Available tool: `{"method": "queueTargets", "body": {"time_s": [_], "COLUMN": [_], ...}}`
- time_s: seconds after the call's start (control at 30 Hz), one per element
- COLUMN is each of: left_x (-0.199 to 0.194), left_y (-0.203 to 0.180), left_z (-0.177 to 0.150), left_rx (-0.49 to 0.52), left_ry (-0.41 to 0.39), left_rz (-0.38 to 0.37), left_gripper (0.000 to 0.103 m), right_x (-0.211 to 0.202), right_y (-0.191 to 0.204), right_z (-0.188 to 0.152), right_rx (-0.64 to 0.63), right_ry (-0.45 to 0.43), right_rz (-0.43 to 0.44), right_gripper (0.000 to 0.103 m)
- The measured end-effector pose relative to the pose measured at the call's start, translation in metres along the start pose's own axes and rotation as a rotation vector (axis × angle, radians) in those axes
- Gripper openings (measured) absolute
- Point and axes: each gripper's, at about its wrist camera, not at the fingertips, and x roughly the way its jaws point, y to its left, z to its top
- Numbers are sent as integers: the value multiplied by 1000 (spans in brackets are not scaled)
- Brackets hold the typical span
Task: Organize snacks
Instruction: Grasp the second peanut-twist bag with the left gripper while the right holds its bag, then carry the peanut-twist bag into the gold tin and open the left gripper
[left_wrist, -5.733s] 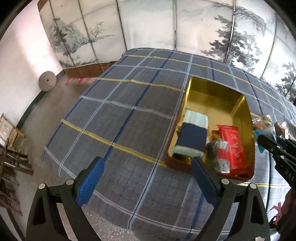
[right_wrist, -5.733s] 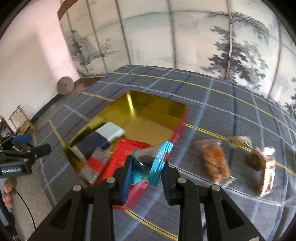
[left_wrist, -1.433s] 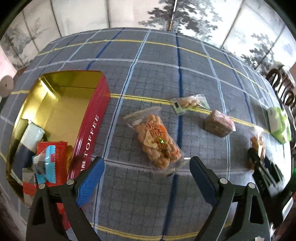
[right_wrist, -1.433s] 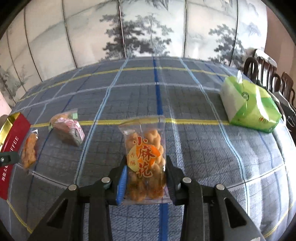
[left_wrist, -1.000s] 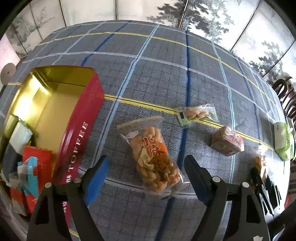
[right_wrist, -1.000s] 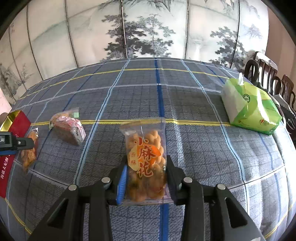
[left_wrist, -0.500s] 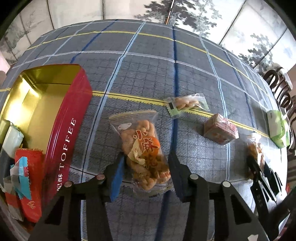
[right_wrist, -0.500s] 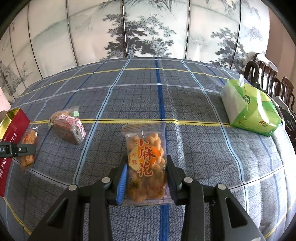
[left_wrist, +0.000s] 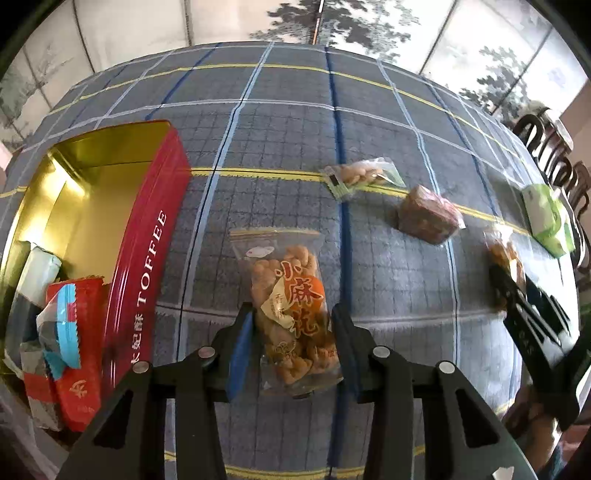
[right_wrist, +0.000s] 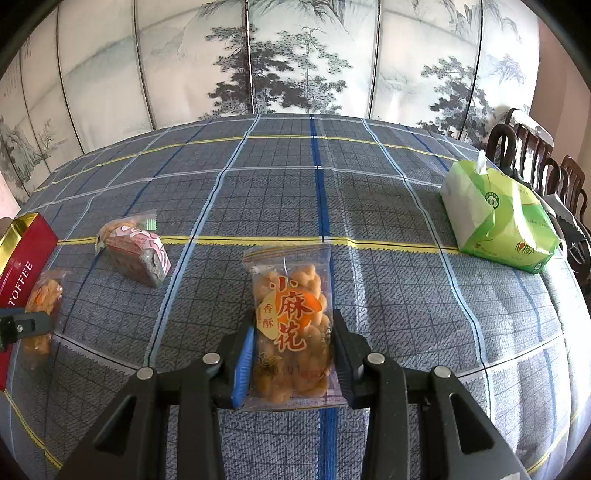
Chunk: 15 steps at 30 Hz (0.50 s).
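Observation:
My left gripper (left_wrist: 291, 317) points steeply down and its jaws are closing on a clear bag of fried dough twists (left_wrist: 288, 295), with the pads pressed against its sides near the lower end. That bag lies just right of the red TOFFEE tin (left_wrist: 147, 240), whose gold inside holds several packets at its near end. My right gripper (right_wrist: 294, 325) is shut on a second, matching bag of twists (right_wrist: 291, 295) further right on the checked tablecloth. The right wrist view shows the left gripper's fingers (right_wrist: 22, 325) at the far left edge.
A small clear snack packet (left_wrist: 362, 175) and a pink-wrapped brown cake (left_wrist: 428, 218) lie between the two bags. A green tissue pack (right_wrist: 498, 218) sits at the table's right end, with dark wooden chairs (right_wrist: 535, 155) behind it. A painted folding screen (right_wrist: 295, 55) stands beyond the table.
The left gripper's jaws came in from wide open onto the bag of twists, and the gripper shifted and rolled slightly. The right gripper and its bag stayed put.

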Motion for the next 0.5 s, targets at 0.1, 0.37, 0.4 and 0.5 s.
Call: {"method": "queueTargets", "body": {"time_s": [0.1, 0.37, 0.4, 0.5], "left_x": [-6, -24, -27, -36], "left_y": [-4, -7, -7, -4], "left_z": [-5, -13, -14, -16], "left_rx": [25, 79, 83, 94], "left_ry": [0, -15, -16, -26], "left_rz": [-8, -31, -34, -39], "left_gripper": [36, 36, 36, 36], "right_x": [0, 0, 0, -1], "right_y": [0, 0, 1, 1], "right_z": [0, 0, 0, 0], "right_rx": [0, -1, -1, -1], "right_ry": [0, 1, 1, 1], "right_rz": [0, -1, -1, -1], "right_gripper": [39, 39, 39, 39]}}
